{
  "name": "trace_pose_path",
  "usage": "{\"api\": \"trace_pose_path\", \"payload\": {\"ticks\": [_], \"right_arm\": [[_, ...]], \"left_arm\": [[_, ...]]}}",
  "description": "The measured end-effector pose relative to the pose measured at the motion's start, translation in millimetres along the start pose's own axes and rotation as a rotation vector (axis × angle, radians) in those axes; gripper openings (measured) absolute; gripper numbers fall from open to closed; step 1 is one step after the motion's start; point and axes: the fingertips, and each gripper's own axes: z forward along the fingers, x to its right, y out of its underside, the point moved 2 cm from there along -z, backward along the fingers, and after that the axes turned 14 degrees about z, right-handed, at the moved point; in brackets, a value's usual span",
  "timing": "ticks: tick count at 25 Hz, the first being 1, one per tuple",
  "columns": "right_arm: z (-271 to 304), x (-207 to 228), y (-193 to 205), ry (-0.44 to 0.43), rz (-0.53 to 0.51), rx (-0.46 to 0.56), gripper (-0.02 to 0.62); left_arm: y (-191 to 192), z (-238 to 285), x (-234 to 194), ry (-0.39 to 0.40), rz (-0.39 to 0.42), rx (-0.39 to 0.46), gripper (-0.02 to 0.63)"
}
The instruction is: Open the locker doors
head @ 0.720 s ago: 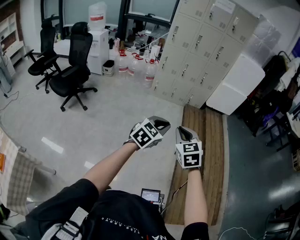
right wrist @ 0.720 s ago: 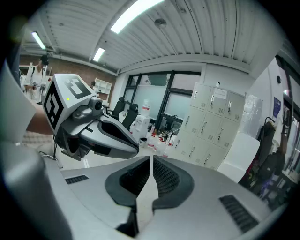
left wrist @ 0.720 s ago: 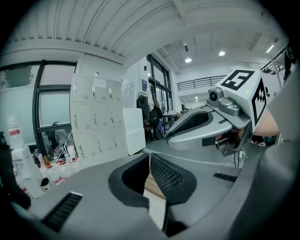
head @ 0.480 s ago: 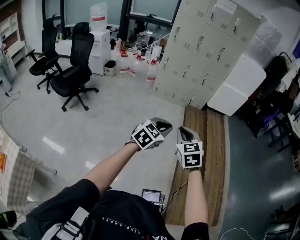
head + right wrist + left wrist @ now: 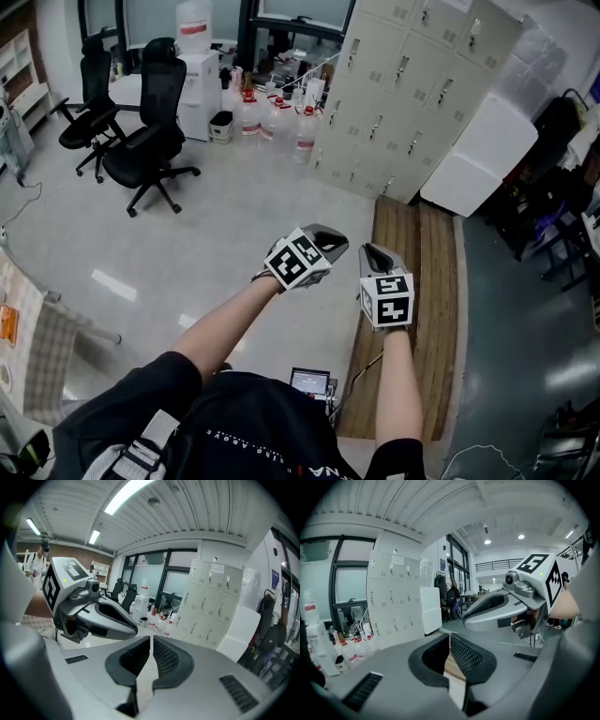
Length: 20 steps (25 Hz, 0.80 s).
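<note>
A bank of beige lockers with all doors closed stands across the room at the upper right; it also shows far off in the left gripper view and in the right gripper view. My left gripper and right gripper are held side by side in mid-air over the floor, well short of the lockers. Both are shut with nothing between their jaws. Each one shows in the other's view: the right gripper and the left gripper.
A long wooden platform lies on the floor ahead, leading toward the lockers. A white cabinet stands right of them. Water bottles crowd the floor at their left. Two black office chairs stand at upper left.
The whole view has shifted slightly forward and the lockers sit a little higher in the picture. Both grippers keep their pose side by side.
</note>
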Motion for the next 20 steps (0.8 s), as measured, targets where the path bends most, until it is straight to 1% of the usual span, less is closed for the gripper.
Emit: {"api": "trace_pose_path", "payload": {"ticks": [3,6,9,13,16,20], "right_arm": [[-1,8,4,0.006,0.01,0.009,0.045],[-4,19,7,0.013,0.031,0.037,0.046],[-8,32,13,0.021,0.024,0.069,0.046],[-13,60,13,0.024,0.008,0.114,0.046],[-17,81,16,-0.001,-0.001,0.118,0.046],[-21,107,23,-0.05,-0.002,0.1,0.046]], "left_arm": [[1,7,5,0.02,-0.009,0.0,0.026],[1,18,12,0.031,0.006,-0.013,0.026],[0,31,21,0.039,0.022,-0.006,0.026],[-9,56,30,0.036,0.081,-0.005,0.021],[-17,77,36,0.015,0.107,-0.009,0.02],[-28,106,41,0.004,0.098,-0.004,0.02]]}}
